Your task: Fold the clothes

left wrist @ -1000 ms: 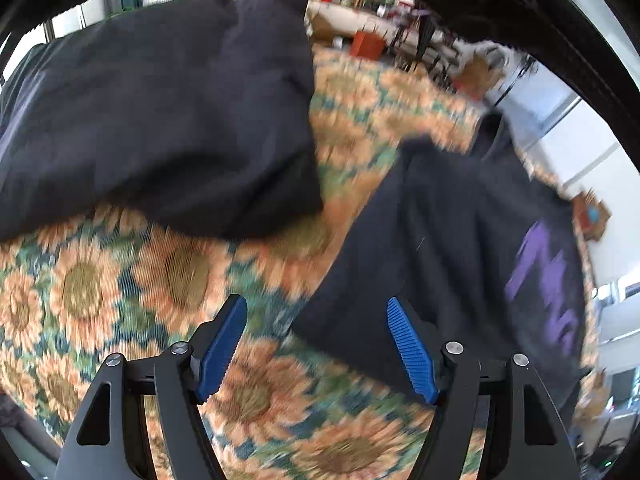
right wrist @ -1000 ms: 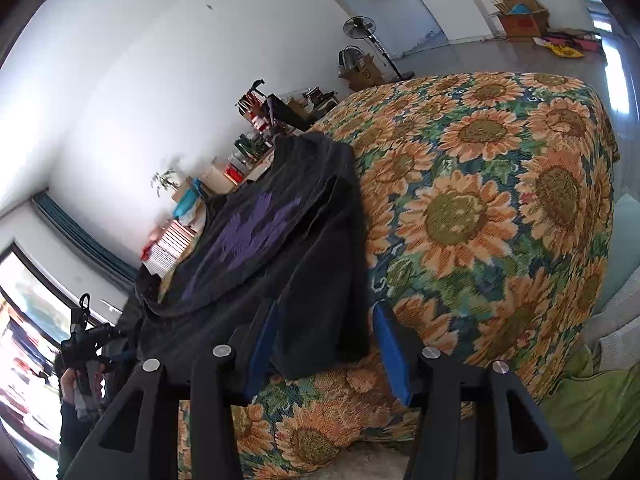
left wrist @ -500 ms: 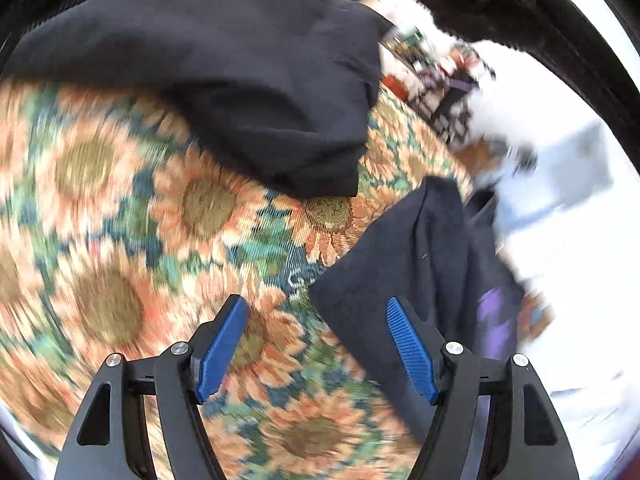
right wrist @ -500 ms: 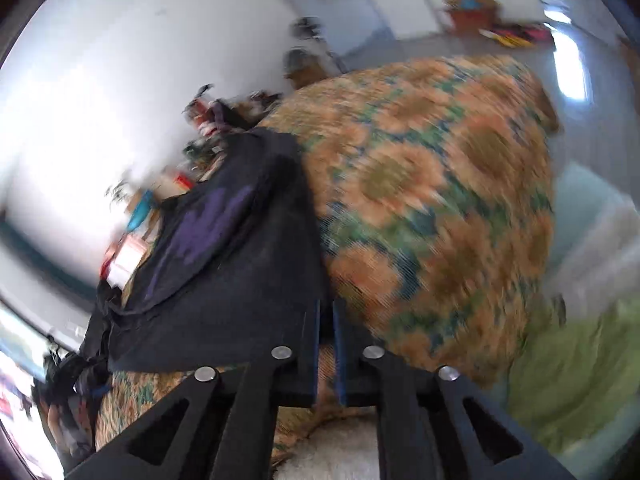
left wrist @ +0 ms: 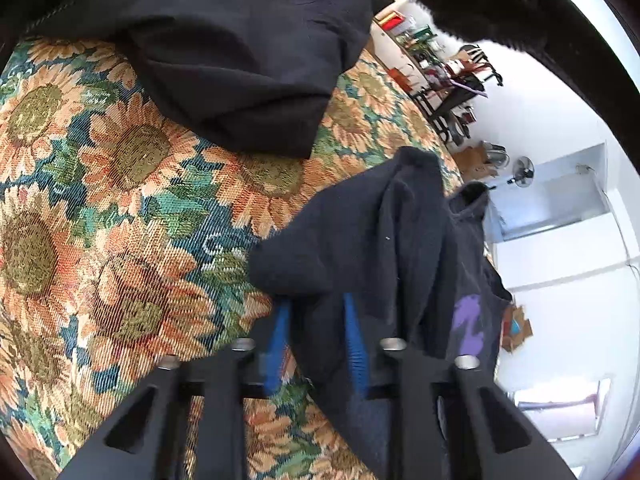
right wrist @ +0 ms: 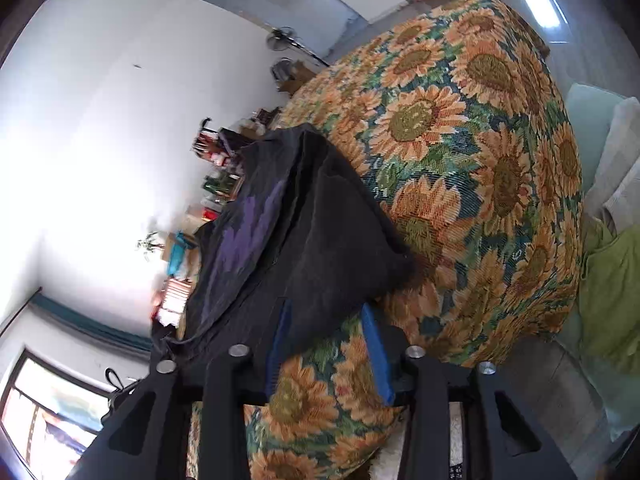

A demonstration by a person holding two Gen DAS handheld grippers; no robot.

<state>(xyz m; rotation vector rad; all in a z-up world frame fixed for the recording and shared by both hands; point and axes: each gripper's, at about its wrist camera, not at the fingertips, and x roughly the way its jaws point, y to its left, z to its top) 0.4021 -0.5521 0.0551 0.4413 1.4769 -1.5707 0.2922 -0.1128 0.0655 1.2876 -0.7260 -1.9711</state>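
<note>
Tips of the left gripper (left wrist: 316, 312) are hidden under a fold of the dark shirt (left wrist: 372, 240). A second dark garment (left wrist: 240, 52) beyond the shirt is cut off by the frame top. Clutter on the shelf (left wrist: 436, 68) past it is too small to identify, possibly bottles.

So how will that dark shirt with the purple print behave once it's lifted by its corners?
Probably floppy: the shirt already bunches and creases around the left gripper, whose fingers are closing on it. Likely to sag between the corners. Seems light; its corner droops softly at the right gripper.
</note>
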